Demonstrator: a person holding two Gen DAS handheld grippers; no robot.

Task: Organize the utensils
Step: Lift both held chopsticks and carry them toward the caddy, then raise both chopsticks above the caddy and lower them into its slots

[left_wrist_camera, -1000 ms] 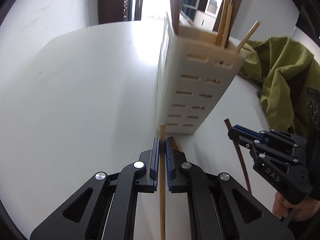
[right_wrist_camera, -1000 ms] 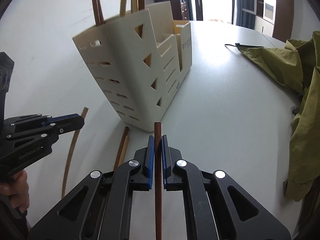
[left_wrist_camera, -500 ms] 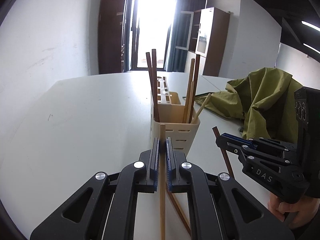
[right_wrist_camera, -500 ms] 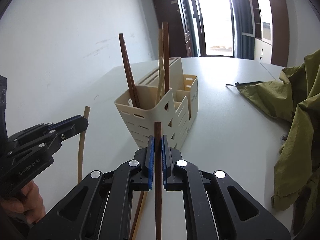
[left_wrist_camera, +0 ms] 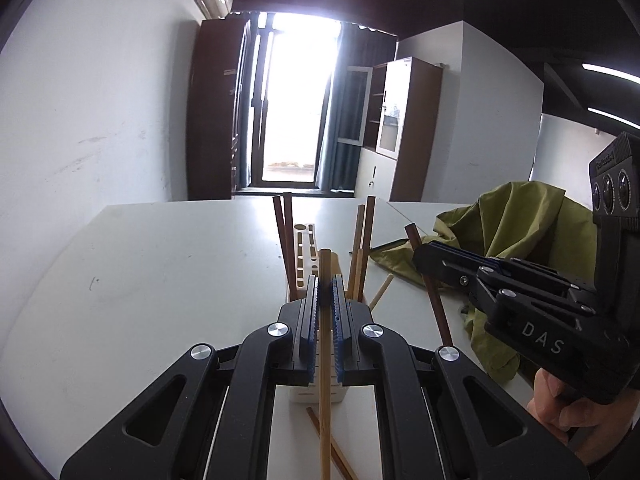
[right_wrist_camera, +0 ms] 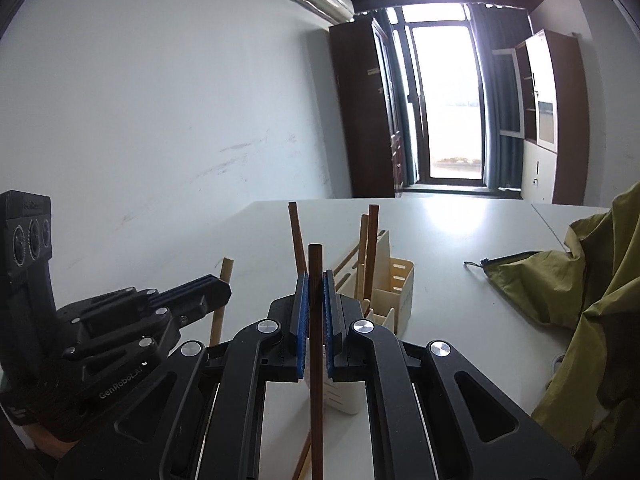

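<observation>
On the white desk (left_wrist_camera: 160, 280) in front of you stands the cream utensil holder (right_wrist_camera: 396, 292), with several chopsticks already upright in its compartments. Your left tongs (left_wrist_camera: 325, 300) are pinched on a light wooden chopstick (left_wrist_camera: 325, 380), which runs up between the blue pads and ends just past their tips, right in line with the holder behind it. Your right tongs (right_wrist_camera: 315, 300) are likewise clamped on a dark brown chopstick (right_wrist_camera: 316, 360), held nearly upright, its top rising above the pads. In the left wrist view, the right tongs (left_wrist_camera: 424, 256) sit close on the right side with the dark stick (left_wrist_camera: 436, 304) slanting down from them; a hand (left_wrist_camera: 572, 412) grips their handle. Two more chopsticks (left_wrist_camera: 336, 452) lie loose on the desk at the near foot of the holder, crossing under your light one. A crumpled olive-green cloth (right_wrist_camera: 592, 300) lies on the desk to the right, well apart from the holder, with a drawstring end (right_wrist_camera: 476, 264) trailing towards it. Beyond the desk are a bright glass door (right_wrist_camera: 448, 104) and dark wooden cabinets (left_wrist_camera: 212, 108).
</observation>
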